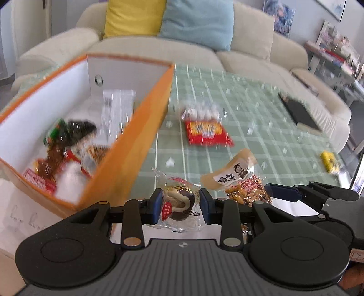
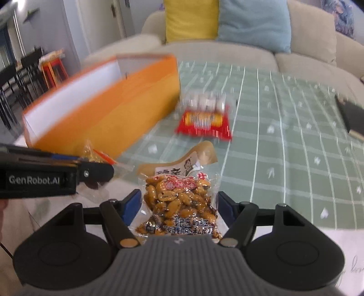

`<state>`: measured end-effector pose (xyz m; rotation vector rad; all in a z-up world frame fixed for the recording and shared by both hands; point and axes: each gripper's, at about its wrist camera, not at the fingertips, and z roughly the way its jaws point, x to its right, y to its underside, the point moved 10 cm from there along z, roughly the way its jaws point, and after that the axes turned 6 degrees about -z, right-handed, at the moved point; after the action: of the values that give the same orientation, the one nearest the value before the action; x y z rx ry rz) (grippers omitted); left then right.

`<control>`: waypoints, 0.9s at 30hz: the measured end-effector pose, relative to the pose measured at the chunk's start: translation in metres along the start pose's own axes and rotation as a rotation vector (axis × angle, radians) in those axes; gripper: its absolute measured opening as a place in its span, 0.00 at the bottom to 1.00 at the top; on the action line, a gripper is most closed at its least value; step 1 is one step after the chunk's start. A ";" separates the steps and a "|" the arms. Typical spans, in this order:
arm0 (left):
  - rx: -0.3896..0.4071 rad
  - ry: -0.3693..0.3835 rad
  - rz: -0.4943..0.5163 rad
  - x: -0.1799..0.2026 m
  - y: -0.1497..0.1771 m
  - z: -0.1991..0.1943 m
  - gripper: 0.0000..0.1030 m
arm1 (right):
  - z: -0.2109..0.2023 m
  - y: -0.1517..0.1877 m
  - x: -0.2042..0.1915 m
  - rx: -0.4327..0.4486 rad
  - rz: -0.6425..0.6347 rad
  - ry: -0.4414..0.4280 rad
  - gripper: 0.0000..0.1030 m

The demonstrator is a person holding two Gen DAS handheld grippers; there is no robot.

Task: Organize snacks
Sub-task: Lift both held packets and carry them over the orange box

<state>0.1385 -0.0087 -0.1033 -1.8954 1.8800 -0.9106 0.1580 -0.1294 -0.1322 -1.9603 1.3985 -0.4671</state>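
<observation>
Left gripper (image 1: 180, 206) clamped by its blue pads on clear-wrapped round chocolate-and-cream pastry (image 1: 178, 205), held just off the near edge of green checked tablecloth (image 1: 261, 118). Right gripper (image 2: 179, 208) straddling clear packet of glazed orange-brown peanuts (image 2: 182, 200) with beige printed header; pads close to both packet sides, contact not resolvable, so grip cannot be told. Orange-walled, white-lined open cardboard box (image 1: 136, 136) standing at left on the cloth, already containing several mixed wrapped snacks (image 1: 66, 157). Red snack bag (image 1: 208, 133) with clear top lying flat on the cloth beyond the peanuts, just right of the box. Small yellow packet (image 1: 328, 160) at far right edge, well apart. Dark flat rectangular object (image 1: 300, 113) further back right. Cream sofa (image 1: 250, 47) behind, with yellow cushion (image 1: 134, 17) beside pale blue cushion (image 1: 198, 21). Both views motion-blurred
</observation>
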 end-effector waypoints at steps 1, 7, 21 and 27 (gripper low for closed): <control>0.022 0.011 -0.008 0.000 -0.007 -0.007 0.37 | -0.005 -0.008 0.000 0.021 0.003 -0.002 0.67; 0.158 -0.011 -0.032 -0.016 -0.055 -0.046 0.37 | -0.030 -0.065 -0.013 0.141 -0.025 -0.036 0.67; 0.206 -0.204 -0.099 -0.114 -0.130 -0.058 0.37 | -0.009 -0.179 -0.096 0.234 -0.232 -0.143 0.67; 0.122 -0.241 -0.095 -0.147 -0.132 -0.024 0.37 | 0.032 -0.197 -0.115 0.188 -0.332 -0.124 0.67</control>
<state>0.2350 0.1508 -0.0334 -1.9379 1.5723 -0.7668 0.2717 0.0260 -0.0059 -2.0324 0.9197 -0.5936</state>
